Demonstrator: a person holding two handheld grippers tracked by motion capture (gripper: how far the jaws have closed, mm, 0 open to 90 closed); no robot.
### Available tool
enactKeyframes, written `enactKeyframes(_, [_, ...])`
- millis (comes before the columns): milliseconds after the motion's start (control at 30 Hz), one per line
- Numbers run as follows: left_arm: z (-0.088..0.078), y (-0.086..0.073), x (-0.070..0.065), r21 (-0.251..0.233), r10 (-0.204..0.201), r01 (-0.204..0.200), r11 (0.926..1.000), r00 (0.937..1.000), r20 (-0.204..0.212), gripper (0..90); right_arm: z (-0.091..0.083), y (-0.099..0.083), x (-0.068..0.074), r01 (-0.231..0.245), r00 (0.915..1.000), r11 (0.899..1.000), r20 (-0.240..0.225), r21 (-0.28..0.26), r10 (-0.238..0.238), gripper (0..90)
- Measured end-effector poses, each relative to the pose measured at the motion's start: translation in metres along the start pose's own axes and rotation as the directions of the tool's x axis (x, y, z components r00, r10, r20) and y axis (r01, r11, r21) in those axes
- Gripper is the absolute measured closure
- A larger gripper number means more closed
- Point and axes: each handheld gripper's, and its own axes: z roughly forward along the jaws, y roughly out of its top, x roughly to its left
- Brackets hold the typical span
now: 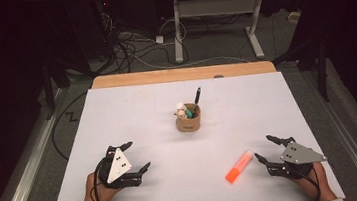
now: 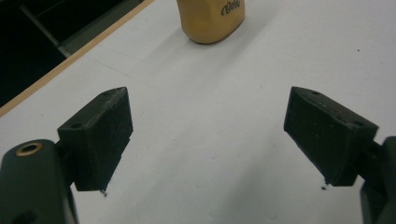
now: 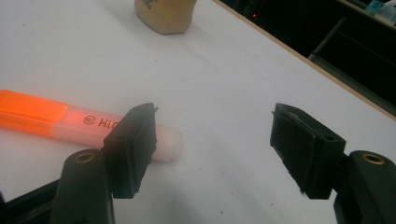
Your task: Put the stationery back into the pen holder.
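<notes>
Your tidying looks nearly done: the tan pen cup (image 1: 188,121) mid-counter already holds a black pen (image 1: 196,100) and other items, while the orange highlighter (image 1: 239,166) lies loose on the white counter (image 1: 156,103). Your right claw (image 1: 263,148) stands wide and empty just beside its clear cap end, not yet around it. Your left claw (image 1: 138,155) hovers wide apart, holding nothing.

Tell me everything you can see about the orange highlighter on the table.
The orange highlighter lies flat on the white table, slanted, just beside the open right gripper. Its body is bright orange plastic; the end toward the gripper is pale and translucent, with partly hidden printed letters. In the right gripper view, one jaw overlaps it; nothing grips it.
</notes>
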Motion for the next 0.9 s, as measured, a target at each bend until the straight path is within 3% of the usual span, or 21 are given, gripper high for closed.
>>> enactKeyframes(133, [-0.01, -0.004, 0.001, -0.009, -0.017, 0.017, 0.9998, 0.9998, -0.005, 15.0, 0.0, 0.011, 0.0, 0.033, 0.997, 0.999, -0.07, 0.028, -0.031, 33.3])
enactKeyframes(233, [-0.018, -0.009, 0.001, -0.011, -0.024, 0.024, 0.9997, 0.9996, -0.013, 15.0, 0.002, 0.022, 0.0, 0.099, 0.9837, 0.991, -0.159, 0.086, -0.085, 33.3])
enactKeyframes(333, [-0.023, -0.014, 0.001, -0.014, -0.035, 0.035, 0.9993, 0.9992, -0.017, 15.0, 0.004, 0.036, 0.0, 0.178, 0.9561, 0.973, -0.26, 0.15, -0.135, 33.2])
enactKeyframes(400, [-0.026, -0.016, 0.002, -0.011, -0.045, 0.044, 0.999, 0.9989, -0.016, 15.0, 0.006, 0.045, 0.002, 0.24, 0.9366, 0.955, -0.3, 0.176, -0.18, 32.7])
enactKeyframes(467, [-0.027, -0.017, 0.001, -0.009, -0.047, 0.046, 0.9989, 0.9988, -0.018, 15.0, 0.01, 0.054, 0.005, 0.296, 0.9056, 0.934, -0.369, 0.2, -0.208, 32.8])
enactKeyframes(533, [-0.029, -0.018, 0.001, -0.007, -0.051, 0.051, 0.9987, 0.9985, -0.02, 15.0, 0.015, 0.062, 0.01, 0.363, 0.8755, 0.903, -0.415, 0.228, -0.247, 32.9])
enactKeyframes(600, [-0.031, -0.018, 0.0, -0.01, -0.062, 0.062, 0.998, 0.9979, -0.018, 15.0, 0.02, 0.068, 0.015, 0.423, 0.8368, 0.873, -0.475, 0.243, -0.273, 34.5])
enactKeyframes(733, [-0.032, -0.019, -0.001, -0.006, -0.06, 0.06, 0.9982, 0.998, -0.019, 15.1, 0.03, 0.082, 0.024, 0.537, 0.7686, 0.801, -0.545, 0.264, -0.336, 34.6])
enactKeyframes(767, [-0.032, -0.02, -0.001, -0.007, -0.063, 0.062, 0.998, 0.9979, -0.019, 15.1, 0.033, 0.085, 0.026, 0.55, 0.7582, 0.792, -0.556, 0.265, -0.34, 34.9])
enactKeyframes(833, [-0.032, -0.02, 0.0, -0.008, -0.063, 0.063, 0.998, 0.9979, -0.018, 15.1, 0.038, 0.091, 0.031, 0.585, 0.7255, 0.769, -0.591, 0.259, -0.353, 35.3])
enactKeyframes(867, [-0.031, -0.02, 0.0, -0.008, -0.06, 0.06, 0.9982, 0.998, -0.017, 15.1, 0.04, 0.093, 0.035, 0.6, 0.7147, 0.755, -0.6, 0.263, -0.359, 35.7])
enactKeyframes(900, [-0.031, -0.02, 0.0, -0.007, -0.06, 0.06, 0.9982, 0.9981, -0.015, 15.1, 0.044, 0.096, 0.037, 0.628, 0.6903, 0.735, -0.619, 0.255, -0.374, 35.7])
